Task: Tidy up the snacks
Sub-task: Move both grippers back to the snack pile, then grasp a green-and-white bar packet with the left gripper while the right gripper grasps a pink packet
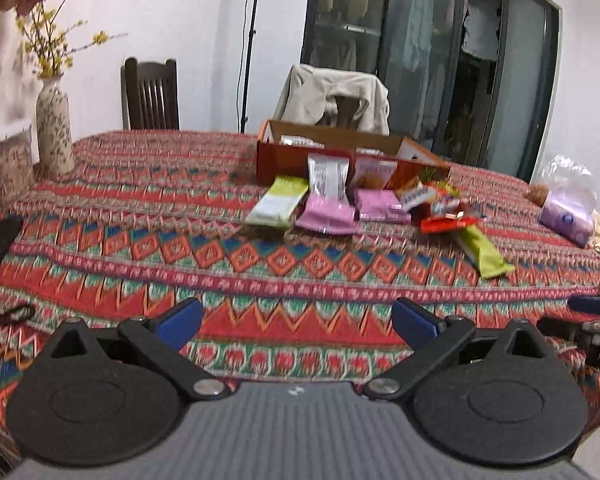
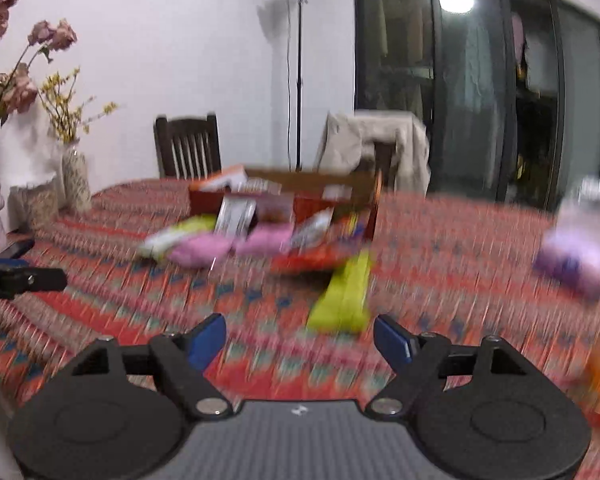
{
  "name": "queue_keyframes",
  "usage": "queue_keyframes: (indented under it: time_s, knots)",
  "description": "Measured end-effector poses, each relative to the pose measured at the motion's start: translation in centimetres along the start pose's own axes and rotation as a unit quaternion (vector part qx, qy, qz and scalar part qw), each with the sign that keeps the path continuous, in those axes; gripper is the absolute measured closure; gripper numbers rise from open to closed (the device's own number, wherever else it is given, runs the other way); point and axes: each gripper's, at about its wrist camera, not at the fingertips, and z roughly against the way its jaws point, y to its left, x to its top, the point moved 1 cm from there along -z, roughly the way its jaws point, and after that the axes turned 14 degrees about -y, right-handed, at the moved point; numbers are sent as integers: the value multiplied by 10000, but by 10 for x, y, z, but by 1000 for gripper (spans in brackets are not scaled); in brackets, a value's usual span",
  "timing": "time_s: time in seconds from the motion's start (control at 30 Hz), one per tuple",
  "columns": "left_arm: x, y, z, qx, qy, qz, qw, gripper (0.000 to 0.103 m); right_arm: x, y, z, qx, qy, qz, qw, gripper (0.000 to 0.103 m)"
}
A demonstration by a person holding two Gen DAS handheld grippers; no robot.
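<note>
Snacks (image 1: pixel 356 200) heaped before cardboard box (image 1: pixel 284 158); left gripper (image 1: pixel 296 320), right gripper (image 2: pixel 300 338) both spread, empty.

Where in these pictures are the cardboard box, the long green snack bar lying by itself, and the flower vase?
cardboard box (image 1: pixel 284 160): left wrist view, red front wall.
long green snack bar (image 2: pixel 346 300): right wrist view, middle of the wrapper.
flower vase (image 1: pixel 54 132): left wrist view, patterned body.

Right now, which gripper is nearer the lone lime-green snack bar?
Right. The right gripper sits just short of the lime-green snack bar; the left gripper is farther back, the bar up to its right.
</note>
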Motion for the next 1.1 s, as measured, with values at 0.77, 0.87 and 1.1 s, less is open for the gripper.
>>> queue_keyframes:
  time_s: [0.77, 0.87, 1.1]
  knots:
    - [30, 17, -94, -27, -4, -295, 9996, 7, 9, 12, -35, -27, 86, -141, 9999, 24]
    - [43, 19, -135, -129, 47, -375, 9992, 12, 18, 17, -55, -15, 57, -50, 10000, 25]
    - [49, 26, -223, -377, 470, -457, 9971, 26, 37, 26, -108, 92, 144, -163, 9997, 30]
